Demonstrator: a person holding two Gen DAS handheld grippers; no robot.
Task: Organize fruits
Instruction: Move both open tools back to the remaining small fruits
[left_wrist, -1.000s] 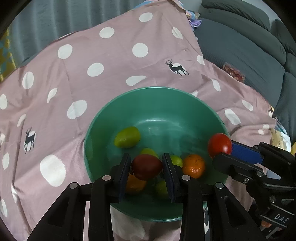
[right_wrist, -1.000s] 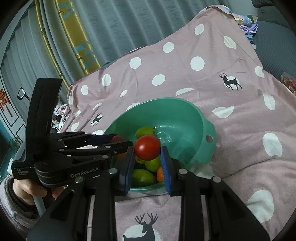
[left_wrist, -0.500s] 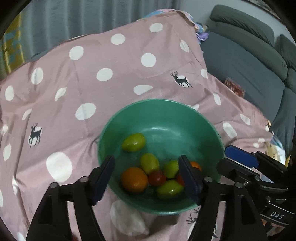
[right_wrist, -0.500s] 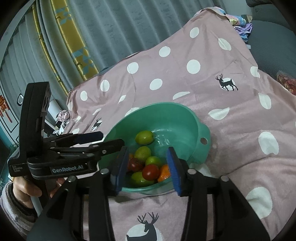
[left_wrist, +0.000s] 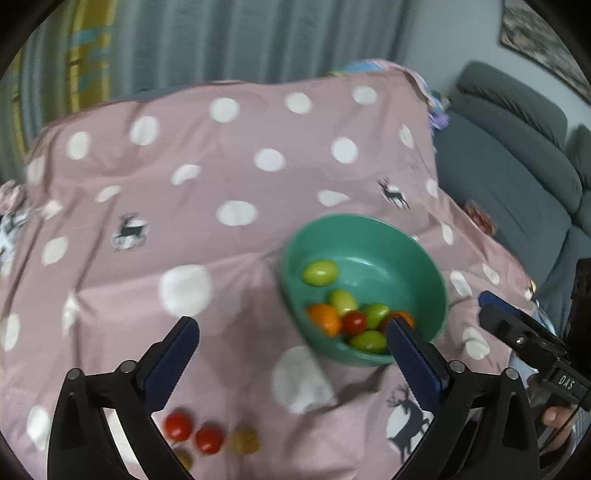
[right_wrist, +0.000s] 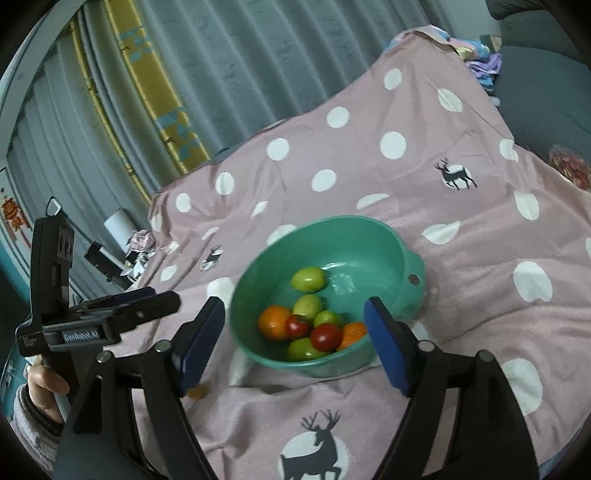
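Note:
A green bowl (left_wrist: 424, 273) (right_wrist: 369, 243) sits on the pink dotted cloth and holds several small fruits: green, orange and red tomatoes (left_wrist: 354, 322) (right_wrist: 325, 336). My left gripper (left_wrist: 291, 350) is open and empty, above the cloth to the left of the bowl. My right gripper (right_wrist: 295, 343) is open and empty, just in front of the bowl. Loose fruits lie on the cloth near me in the left wrist view: two red tomatoes (left_wrist: 178, 425) (left_wrist: 209, 438) and a yellowish one (left_wrist: 244, 440). An orange fruit (right_wrist: 195, 393) peeks out under my right gripper's left finger.
A grey sofa (left_wrist: 517, 155) stands to the right of the covered table. Grey curtains (right_wrist: 229, 74) hang behind it. The cloth's far edge drops off near the curtains. The other gripper shows at the right in the left view (left_wrist: 532, 343) and at the left in the right view (right_wrist: 92, 321).
Both grippers opened and dropped their red tomatoes into the bowl. Both have pulled back from it; the left has swung left, bringing loose fruits on the cloth into view.

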